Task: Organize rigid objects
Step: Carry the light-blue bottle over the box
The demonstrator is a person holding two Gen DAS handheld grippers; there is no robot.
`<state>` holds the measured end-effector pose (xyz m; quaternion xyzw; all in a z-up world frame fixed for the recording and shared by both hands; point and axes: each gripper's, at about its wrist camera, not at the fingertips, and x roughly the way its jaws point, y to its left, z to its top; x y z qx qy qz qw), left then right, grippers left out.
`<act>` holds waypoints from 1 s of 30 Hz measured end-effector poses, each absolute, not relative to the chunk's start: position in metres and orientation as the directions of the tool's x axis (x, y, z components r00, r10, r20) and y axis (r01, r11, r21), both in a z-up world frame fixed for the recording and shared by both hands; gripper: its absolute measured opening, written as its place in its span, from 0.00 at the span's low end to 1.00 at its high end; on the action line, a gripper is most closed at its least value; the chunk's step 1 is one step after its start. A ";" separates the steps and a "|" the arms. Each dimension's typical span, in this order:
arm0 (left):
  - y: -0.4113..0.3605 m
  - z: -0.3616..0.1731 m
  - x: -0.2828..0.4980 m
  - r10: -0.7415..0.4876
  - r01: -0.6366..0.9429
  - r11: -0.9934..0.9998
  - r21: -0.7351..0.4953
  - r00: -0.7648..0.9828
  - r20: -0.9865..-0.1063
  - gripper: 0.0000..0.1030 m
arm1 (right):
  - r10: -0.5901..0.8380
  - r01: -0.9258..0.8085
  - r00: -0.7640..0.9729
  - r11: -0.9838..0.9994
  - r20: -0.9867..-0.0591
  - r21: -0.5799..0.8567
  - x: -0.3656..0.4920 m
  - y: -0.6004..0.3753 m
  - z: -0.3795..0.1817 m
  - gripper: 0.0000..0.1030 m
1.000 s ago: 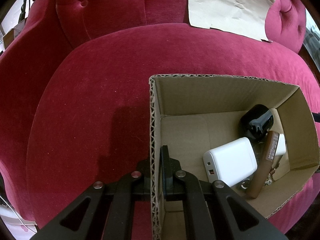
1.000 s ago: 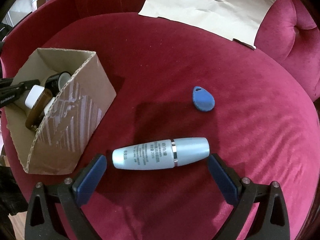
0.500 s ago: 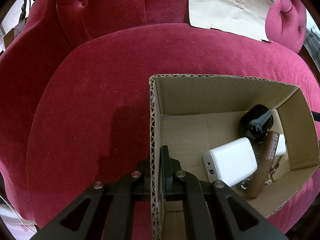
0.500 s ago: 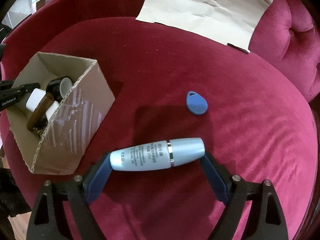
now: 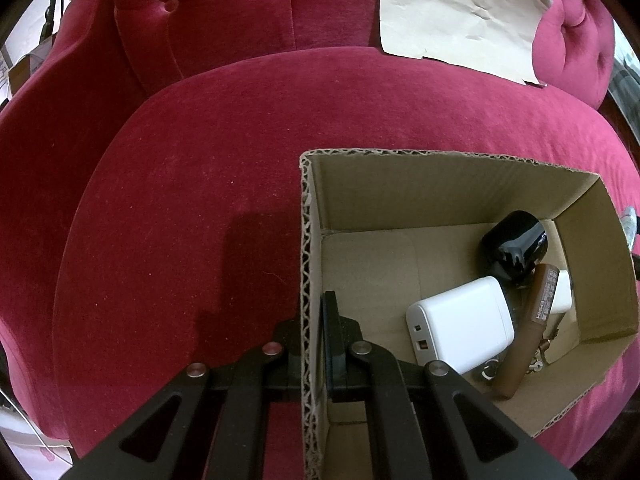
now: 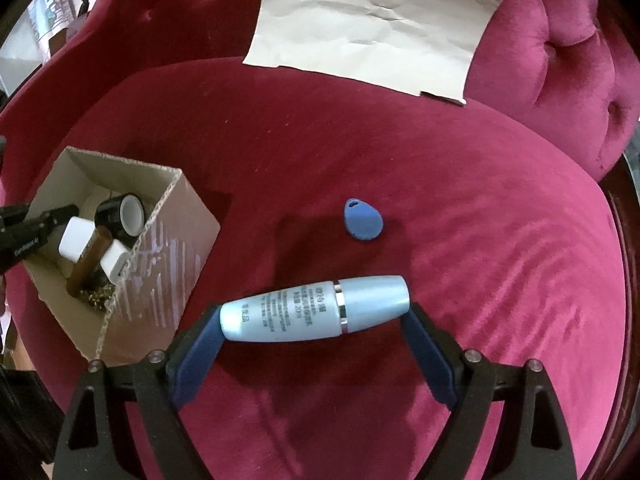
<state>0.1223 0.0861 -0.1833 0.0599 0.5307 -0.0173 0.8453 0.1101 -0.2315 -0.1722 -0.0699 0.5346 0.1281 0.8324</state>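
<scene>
A cardboard box (image 5: 400, 184) sits on the red velvet seat and holds a white charger (image 5: 460, 320), a black tape roll (image 5: 514, 242), a brown tube (image 5: 528, 332) and a small white block. My left gripper (image 5: 314, 320) is shut on the box's left wall. In the right wrist view, my right gripper (image 6: 316, 316) is shut on a light blue bottle (image 6: 316, 314), end to end, lifted just above the seat. A blue key fob (image 6: 363, 224) lies beyond it. The box (image 6: 160, 264) stands to the left.
A crumpled sheet of beige paper (image 6: 372, 24) leans on the tufted backrest (image 6: 560, 60). The seat's rounded front edge drops off at the right (image 6: 616, 280). The other gripper (image 6: 24, 232) shows at the box's far-left side.
My right gripper has closed onto the ends of the blue bottle and lifted it. The view has drawn back and up. The left gripper and box have not moved.
</scene>
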 end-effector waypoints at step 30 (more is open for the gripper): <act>0.087 -0.183 0.123 0.032 0.088 0.993 0.078 0.439 -0.898 0.04 | 0.119 -0.183 0.478 0.983 -0.870 0.035 0.109 -0.207 -0.104 0.88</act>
